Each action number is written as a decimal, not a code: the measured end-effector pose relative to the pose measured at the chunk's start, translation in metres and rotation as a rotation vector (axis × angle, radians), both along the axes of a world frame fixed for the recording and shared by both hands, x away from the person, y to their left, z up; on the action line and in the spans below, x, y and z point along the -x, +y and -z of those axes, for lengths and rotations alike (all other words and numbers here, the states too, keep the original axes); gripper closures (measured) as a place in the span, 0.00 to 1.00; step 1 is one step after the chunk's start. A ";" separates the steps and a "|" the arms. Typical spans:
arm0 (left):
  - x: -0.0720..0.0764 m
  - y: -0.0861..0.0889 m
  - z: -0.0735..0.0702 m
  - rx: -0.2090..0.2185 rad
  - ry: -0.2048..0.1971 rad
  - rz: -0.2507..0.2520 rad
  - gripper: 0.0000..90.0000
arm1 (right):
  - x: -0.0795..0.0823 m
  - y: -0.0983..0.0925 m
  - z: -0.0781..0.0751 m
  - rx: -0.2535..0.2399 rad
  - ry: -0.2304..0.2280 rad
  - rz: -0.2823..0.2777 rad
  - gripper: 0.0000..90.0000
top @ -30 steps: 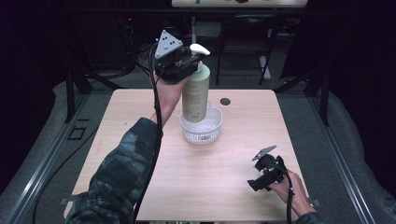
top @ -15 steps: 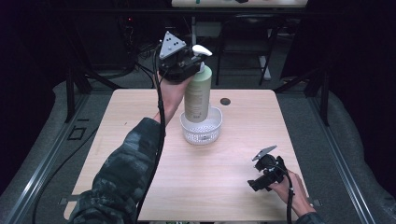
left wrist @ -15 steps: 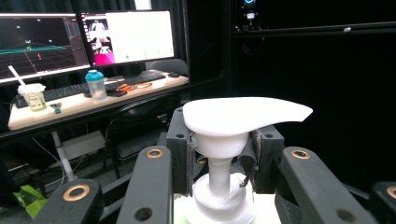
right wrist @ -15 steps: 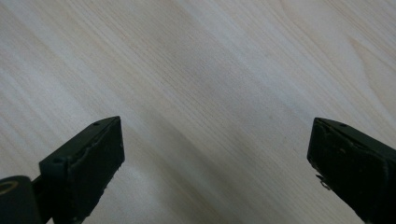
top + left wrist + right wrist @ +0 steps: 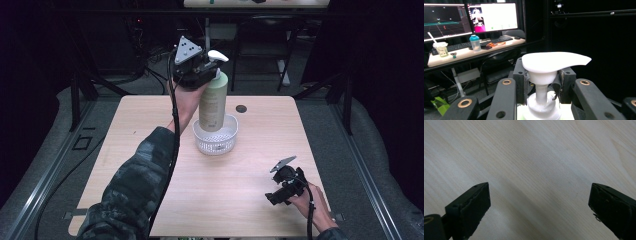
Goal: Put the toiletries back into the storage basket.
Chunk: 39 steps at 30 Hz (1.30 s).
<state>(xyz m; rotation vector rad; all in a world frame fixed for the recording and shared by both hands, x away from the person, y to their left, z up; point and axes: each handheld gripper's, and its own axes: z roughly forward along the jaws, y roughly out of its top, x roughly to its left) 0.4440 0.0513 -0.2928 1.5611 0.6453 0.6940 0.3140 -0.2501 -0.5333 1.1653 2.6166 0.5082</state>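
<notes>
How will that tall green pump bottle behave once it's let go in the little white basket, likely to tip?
The pump bottle is tall and narrow, so it probably tips easily. The shallow basket reaches only its base, giving little support. The left gripper clamps just its thin neck, so the hard-looking body may swing.

The table (image 5: 150, 150) is evenly lit from above against dark surroundings; soft shadows fall near its right edge, and the monitors (image 5: 491, 16) glare, slightly blurred.
</notes>
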 end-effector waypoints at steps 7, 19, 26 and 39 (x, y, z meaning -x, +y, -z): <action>-0.002 -0.004 0.004 -0.001 0.003 0.006 0.74 | 0.000 0.000 0.000 -0.001 0.002 0.002 0.04; -0.007 -0.009 0.011 0.000 0.015 0.007 0.74 | 0.001 -0.001 0.000 0.001 0.000 0.001 0.04; -0.010 -0.010 0.016 -0.013 0.022 0.003 0.74 | 0.002 0.000 0.001 0.000 0.005 0.002 0.04; -0.015 -0.012 0.024 -0.025 0.038 -0.004 0.74 | 0.002 -0.002 0.001 0.005 0.003 0.001 0.04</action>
